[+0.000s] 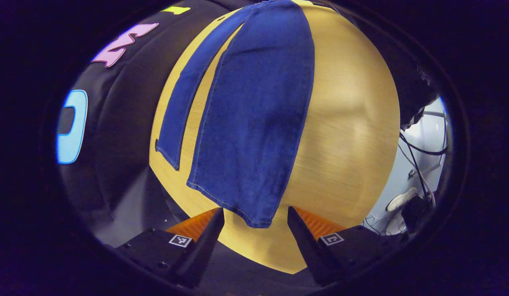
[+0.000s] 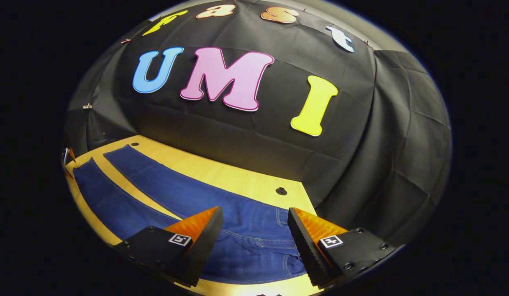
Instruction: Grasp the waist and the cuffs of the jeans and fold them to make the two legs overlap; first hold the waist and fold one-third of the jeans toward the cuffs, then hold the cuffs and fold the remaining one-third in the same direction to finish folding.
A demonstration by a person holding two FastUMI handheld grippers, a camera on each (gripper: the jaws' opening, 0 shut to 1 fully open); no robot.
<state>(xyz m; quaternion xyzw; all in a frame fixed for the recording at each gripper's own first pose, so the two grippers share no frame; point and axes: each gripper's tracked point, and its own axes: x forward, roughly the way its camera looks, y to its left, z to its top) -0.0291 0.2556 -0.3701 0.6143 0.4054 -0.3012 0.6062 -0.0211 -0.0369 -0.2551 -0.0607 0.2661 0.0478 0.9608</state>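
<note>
The light yellow wooden tabletop [image 1: 349,135] takes up the middle of the left gripper view, with the black cloth booth wall [image 1: 127,123] along its 9 o'clock side. In the right gripper view the same tabletop [image 2: 238,174] runs from 8 o'clock toward the centre, under the wall [image 2: 361,156] that covers everything from 10 through 3 o'clock.

The dark blue denim jeans [image 1: 254,123] lie flat and unfolded on the table, the two legs spread apart with a strip of bare wood between them. In the left gripper view the legs stretch from 12 o'clock down toward 6 o'clock; the wider-looking leg ends in a stitched cuff just between this gripper's fingers, and the other leg's cuff sits at about 8 o'clock. In the right gripper view the jeans [image 2: 180,197] run from the waist at 6 o'clock out to the cuffs at 9 o'clock.

Off the table edge at 4 o'clock in the left gripper view, black cables [image 1: 419,156] hang over a pale floor [image 1: 402,181].

The left gripper [image 1: 255,216] hovers with its fingers spread wide, the near cuff lying in the gap, gripping nothing. The right gripper [image 2: 254,216] is likewise wide open above the waist area of the jeans, holding nothing.

Two small dark round holes [image 2: 281,191] mark the tabletop near the wall.
</note>
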